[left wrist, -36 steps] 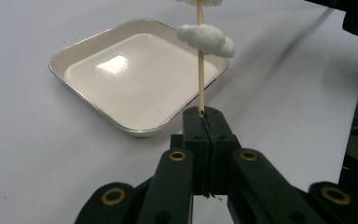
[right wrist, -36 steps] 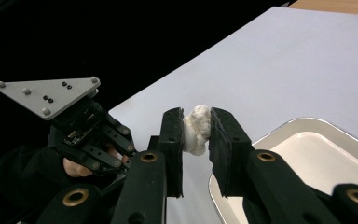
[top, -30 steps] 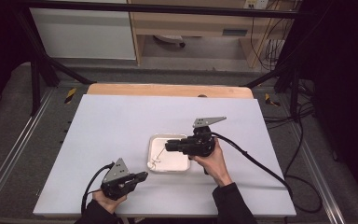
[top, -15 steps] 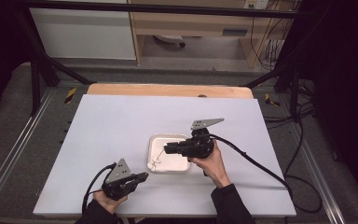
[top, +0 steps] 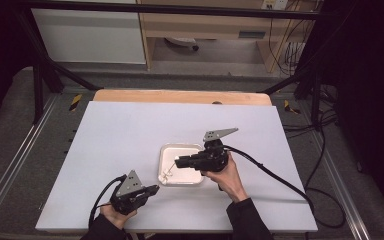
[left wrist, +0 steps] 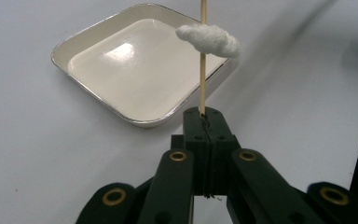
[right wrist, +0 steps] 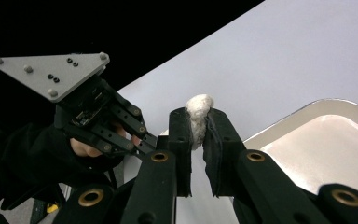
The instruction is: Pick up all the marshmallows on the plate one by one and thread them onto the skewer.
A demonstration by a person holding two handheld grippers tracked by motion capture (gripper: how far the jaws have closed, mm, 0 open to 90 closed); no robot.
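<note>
At the near left of the white table (top: 130,135), my left gripper (top: 151,190) is clamped shut on the bare end of a thin wooden skewer (left wrist: 203,88) — jaws fully together, stick pinched between the tips. In the left gripper view the skewer rises straight up from the jaws, with a white lump (left wrist: 208,39) threaded on it partway along, over the tray's near-right edge.

My right gripper (top: 179,162) sits over the white tray (top: 172,149), near the table's middle, pointing left. In the right gripper view its jaws are closed on a white lump (right wrist: 198,112) — the piece is squeezed between the pads and sticks out past the tips. Cannot tell from that view whether it's on the skewer.

High view: the skewer runs from my left gripper up and right toward the right one, with something small and white (top: 166,176) on it at the tray's near-left corner. Too small to resolve further.

Tray is shallow, square, rounded corners, glossy cream inside. Both hands well apart, left nearer the table edge.
</note>
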